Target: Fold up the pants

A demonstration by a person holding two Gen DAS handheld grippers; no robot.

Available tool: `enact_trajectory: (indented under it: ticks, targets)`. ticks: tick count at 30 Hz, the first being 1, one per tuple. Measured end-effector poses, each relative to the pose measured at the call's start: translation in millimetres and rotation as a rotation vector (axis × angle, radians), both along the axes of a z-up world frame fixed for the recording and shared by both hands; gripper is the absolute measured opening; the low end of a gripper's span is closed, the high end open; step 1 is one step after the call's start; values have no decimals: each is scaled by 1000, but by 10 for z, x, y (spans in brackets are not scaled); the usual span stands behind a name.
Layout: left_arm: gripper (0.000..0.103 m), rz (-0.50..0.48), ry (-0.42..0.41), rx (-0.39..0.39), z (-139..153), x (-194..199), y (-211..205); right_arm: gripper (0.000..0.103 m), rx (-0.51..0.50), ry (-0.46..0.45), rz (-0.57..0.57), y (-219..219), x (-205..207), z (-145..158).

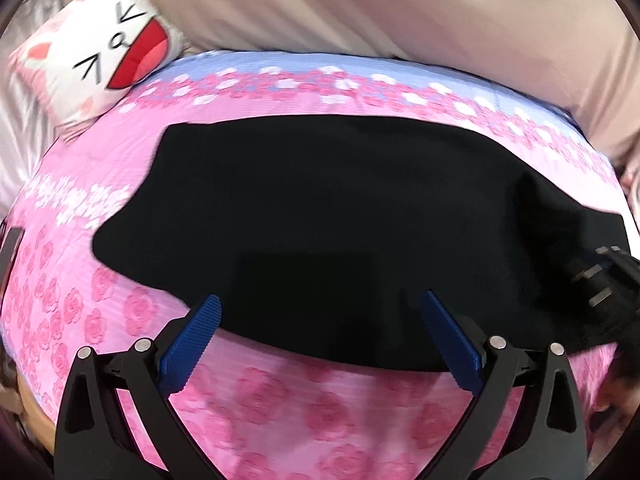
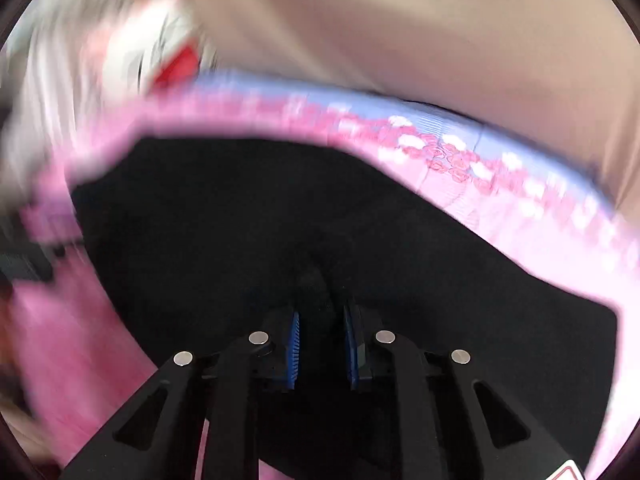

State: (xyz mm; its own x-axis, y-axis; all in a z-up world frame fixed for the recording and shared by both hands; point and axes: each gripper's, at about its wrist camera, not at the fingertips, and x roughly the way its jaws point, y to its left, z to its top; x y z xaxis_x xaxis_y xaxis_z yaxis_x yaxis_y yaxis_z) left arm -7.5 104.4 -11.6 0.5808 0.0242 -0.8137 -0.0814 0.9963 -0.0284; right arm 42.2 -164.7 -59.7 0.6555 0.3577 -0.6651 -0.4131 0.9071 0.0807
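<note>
Black pants (image 1: 320,216) lie spread across a pink floral bedspread (image 1: 280,408). My left gripper (image 1: 320,304) is open and empty, its blue pads (image 1: 192,344) at the pants' near edge. My right gripper shows at the right edge of the left wrist view (image 1: 608,280), on the pants' right end. In the blurred right wrist view, my right gripper (image 2: 320,320) is shut on a bunched fold of the black pants (image 2: 280,208), with fabric pinched between the blue pads (image 2: 294,348).
A white and pink cat-face pillow (image 1: 100,60) lies at the back left of the bed. Beige fabric (image 1: 380,4) rises behind the bed. The bedspread has a blue strip (image 1: 320,66) along its far edge.
</note>
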Motion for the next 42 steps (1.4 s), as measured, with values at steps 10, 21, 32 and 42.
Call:
enact_trajectory:
  ticks: [10, 21, 32, 42]
  targets:
    - [98, 115, 17, -46, -75, 49, 515, 35, 74, 51, 64, 476, 163, -211]
    - [98, 224, 21, -49, -148, 13, 936, 31, 164, 50, -359, -1139, -309, 25]
    - [98, 183, 44, -1, -148, 143, 585, 29, 280, 9, -321, -1197, -504, 46]
    - [98, 263, 61, -22, -200, 106, 900, 43, 117, -16, -203, -363, -385, -157]
